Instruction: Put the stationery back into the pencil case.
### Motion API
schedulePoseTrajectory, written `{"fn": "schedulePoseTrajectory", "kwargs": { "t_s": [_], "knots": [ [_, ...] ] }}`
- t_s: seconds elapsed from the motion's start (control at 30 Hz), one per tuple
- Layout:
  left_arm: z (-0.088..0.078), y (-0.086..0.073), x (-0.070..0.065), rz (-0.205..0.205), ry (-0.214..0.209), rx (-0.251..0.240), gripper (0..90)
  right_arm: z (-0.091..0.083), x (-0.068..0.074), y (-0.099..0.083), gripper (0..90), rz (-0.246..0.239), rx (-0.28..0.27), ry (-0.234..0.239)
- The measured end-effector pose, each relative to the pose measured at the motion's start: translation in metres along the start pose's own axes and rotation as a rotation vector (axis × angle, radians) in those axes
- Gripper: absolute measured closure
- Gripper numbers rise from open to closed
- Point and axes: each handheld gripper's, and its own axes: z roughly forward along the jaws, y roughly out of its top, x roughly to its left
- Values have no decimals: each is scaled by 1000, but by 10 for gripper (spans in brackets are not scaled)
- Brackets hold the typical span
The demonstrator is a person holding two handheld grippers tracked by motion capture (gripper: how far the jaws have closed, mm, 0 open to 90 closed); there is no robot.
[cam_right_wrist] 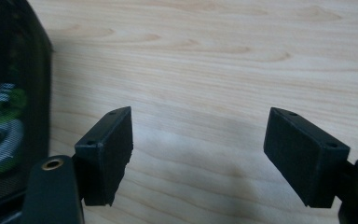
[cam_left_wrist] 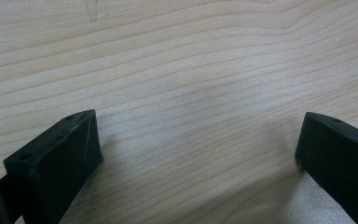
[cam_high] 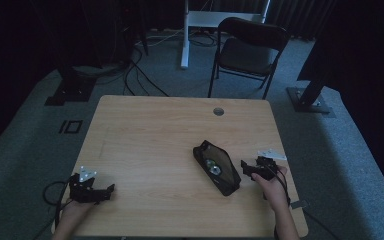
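Pouch lies unzipped on the counter, right of centre, just beside the right tool. Right tool stands wide open, gripping nothing. Left tool rests near the front-left corner, jaws wide apart over bare wood.

Most of the wooden table lies bare: the whole upper half of its top and the wide stretch at lower centre of the high view offer free passage. The only bulky obstacle is the open black pouch, lying slantwise right of centre with small items inside. The right gripper sits just beside the pouch's lower right end, with only a narrow strip of wood between them; in the right gripper view the pouch wall fills the left edge while bare wood lies between the parted jaws. A round grommet hole marks the upper edge. The left gripper rests at lower left, with bare wood ahead of it.
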Motion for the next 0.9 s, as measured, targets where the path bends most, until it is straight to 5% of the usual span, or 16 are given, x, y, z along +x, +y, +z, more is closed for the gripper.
{"fn": "schedulePoseTrajectory", "kwargs": {
  "t_s": [0.3, 0.9],
  "knots": [
    [0, 0, 0, 2, 0, 1, 1, 5, -7, -14, 227, 24, 70, -48],
    [0, 0, 0, 2, 0, 1, 2, 2, -6, -22, 141, 13, 66, -89]
  ]
}}
